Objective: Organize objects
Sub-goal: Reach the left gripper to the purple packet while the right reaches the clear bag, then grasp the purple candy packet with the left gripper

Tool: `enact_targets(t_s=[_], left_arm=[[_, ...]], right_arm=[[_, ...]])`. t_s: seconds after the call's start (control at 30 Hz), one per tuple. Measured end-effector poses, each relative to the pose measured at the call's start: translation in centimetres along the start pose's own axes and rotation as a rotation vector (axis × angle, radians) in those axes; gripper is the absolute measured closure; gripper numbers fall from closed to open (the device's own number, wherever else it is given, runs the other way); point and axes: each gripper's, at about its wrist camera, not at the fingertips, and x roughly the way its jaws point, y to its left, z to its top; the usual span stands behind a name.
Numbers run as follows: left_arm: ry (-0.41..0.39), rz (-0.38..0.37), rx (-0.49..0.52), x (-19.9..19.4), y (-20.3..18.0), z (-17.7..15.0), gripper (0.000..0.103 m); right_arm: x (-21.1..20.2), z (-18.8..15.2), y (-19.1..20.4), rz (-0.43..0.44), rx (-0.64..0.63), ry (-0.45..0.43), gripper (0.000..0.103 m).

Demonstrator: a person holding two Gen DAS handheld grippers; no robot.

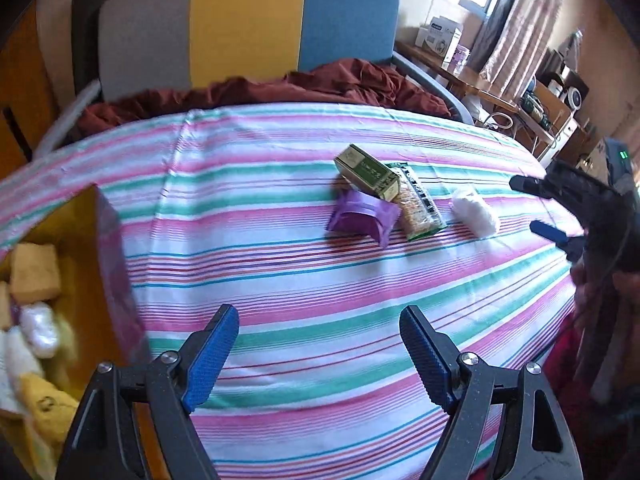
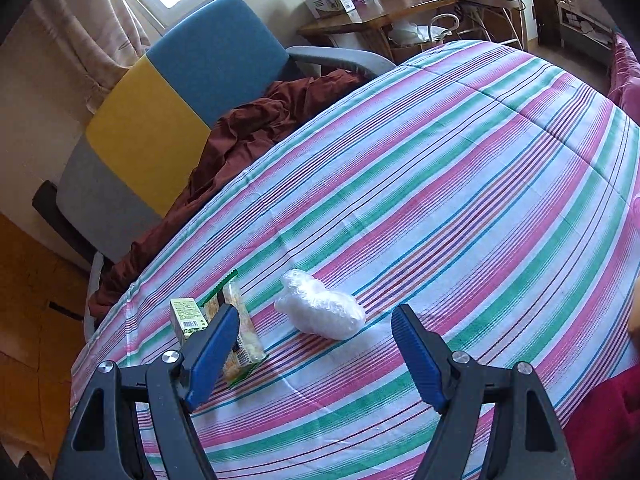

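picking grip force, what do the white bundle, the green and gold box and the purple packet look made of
White bundle: looks like crinkly clear plastic film over something white, glossy highlights. Green and gold box: probably printed cardboard, crisp edges, slight sheen. Purple packet: likely soft plastic wrap, folded and creased; could be paper.

Both cameras ride just behind a pair of blue-padded fingers and look steeply down across the striped bedcover (image 1: 320, 280). The left wrist view sits close above the cover's near edge, facing the grey, yellow and blue chair back (image 1: 248, 24), with an open box (image 1: 80, 248) at its left. The right wrist view looks from further right, tilted, nearer the items. Both share the white plastic bundle (image 2: 320, 312), the green carton (image 1: 368, 172) and the chair.
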Motion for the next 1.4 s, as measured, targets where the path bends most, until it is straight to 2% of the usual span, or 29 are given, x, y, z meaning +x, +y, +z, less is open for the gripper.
enact_targets(t_s=[0.07, 0.23, 0.37, 0.57, 0.63, 0.73, 0.8, 0.83, 0.93, 1.07, 1.23, 1.3, 1.37, 1.4], left_arm=[[0.034, -0.028, -0.049, 1.6, -0.2, 1.0, 0.027], [0.069, -0.038, -0.09, 4.6, -1.1, 3.1, 0.028], [0.075, -0.033, -0.114, 6.5, -1.8, 4.6, 0.026], [0.104, -0.015, -0.222, 9.8, -1.6, 7.2, 0.021], [0.121, -0.013, -0.226, 11.0, -1.8, 7.7, 0.021], [0.095, 0.033, -0.137, 11.9, -3.0, 8.1, 0.022], [0.08, 0.038, -0.06, 12.0, -3.7, 7.9, 0.032], [0.069, 0.04, -0.018, 11.8, -3.9, 7.6, 0.042], [0.051, 0.044, 0.093, 11.2, -3.9, 6.2, 0.046], [0.035, 0.041, 0.163, 9.6, -3.2, 3.4, 0.055], [0.005, 0.036, 0.211, 7.6, -2.8, 0.0, 0.055], [0.007, 0.01, 0.186, 7.0, -2.2, -0.5, 0.054], [0.023, -0.048, 0.128, 6.5, -1.5, -0.4, 0.046], [0.028, -0.054, 0.107, 6.3, -1.4, -0.4, 0.043]], right_arm=[[0.0, 0.0, 0.1, 0.012, -0.002, 0.005, 0.023], [0.2, -0.1, 0.2, 0.039, 0.002, 0.021, 0.023], [0.3, -0.1, 0.3, 0.055, 0.007, 0.027, 0.023], [0.5, -0.2, 0.6, 0.081, 0.008, 0.038, 0.023], [0.6, -0.3, 0.7, 0.088, 0.003, 0.047, 0.023], [1.0, -0.3, 0.9, 0.09, -0.005, 0.06, 0.023], [1.1, -0.3, 0.9, 0.093, -0.002, 0.065, 0.023], [1.0, -0.4, 0.8, 0.095, 0.002, 0.067, 0.023], [1.0, -0.4, 0.7, 0.098, 0.012, 0.07, 0.023], [1.0, -0.4, 0.8, 0.09, 0.015, 0.07, 0.023], [1.2, -0.5, 0.8, 0.079, 0.012, 0.075, 0.023], [1.2, -0.5, 0.9, 0.077, 0.008, 0.076, 0.023], [1.2, -0.5, 0.9, 0.072, 0.005, 0.073, 0.023], [1.2, -0.5, 0.8, 0.069, 0.008, 0.072, 0.023]])
